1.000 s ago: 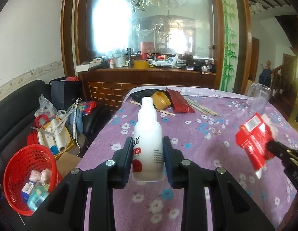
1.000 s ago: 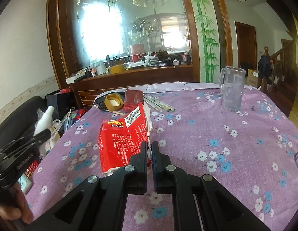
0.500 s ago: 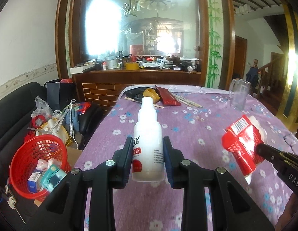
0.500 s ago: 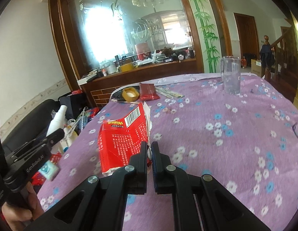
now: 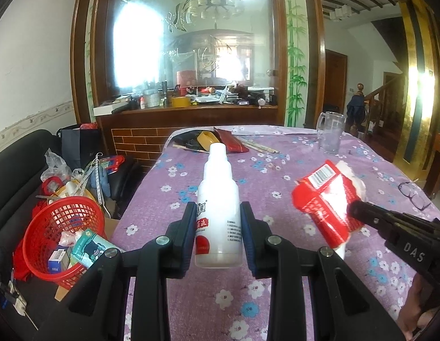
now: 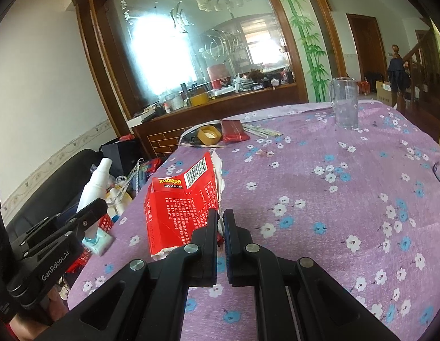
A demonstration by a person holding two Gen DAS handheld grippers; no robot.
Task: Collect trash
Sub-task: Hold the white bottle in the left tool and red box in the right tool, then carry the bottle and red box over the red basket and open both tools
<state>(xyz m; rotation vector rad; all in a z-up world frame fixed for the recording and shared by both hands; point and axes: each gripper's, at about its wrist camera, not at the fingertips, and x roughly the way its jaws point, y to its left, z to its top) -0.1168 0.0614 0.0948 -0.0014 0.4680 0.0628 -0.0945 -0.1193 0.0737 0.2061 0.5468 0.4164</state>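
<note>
white plastic bottle, smooth and cylindrical, sits clamped in the left gripper; crumpled red paper packet is pinched by the closed right gripper.

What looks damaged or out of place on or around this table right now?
The red carton pinched in the right gripper is crushed and torn open at its top, white lining showing. A pair of glasses lies near the table's right edge. Beside the table, the red basket leans tilted among clutter.
</note>
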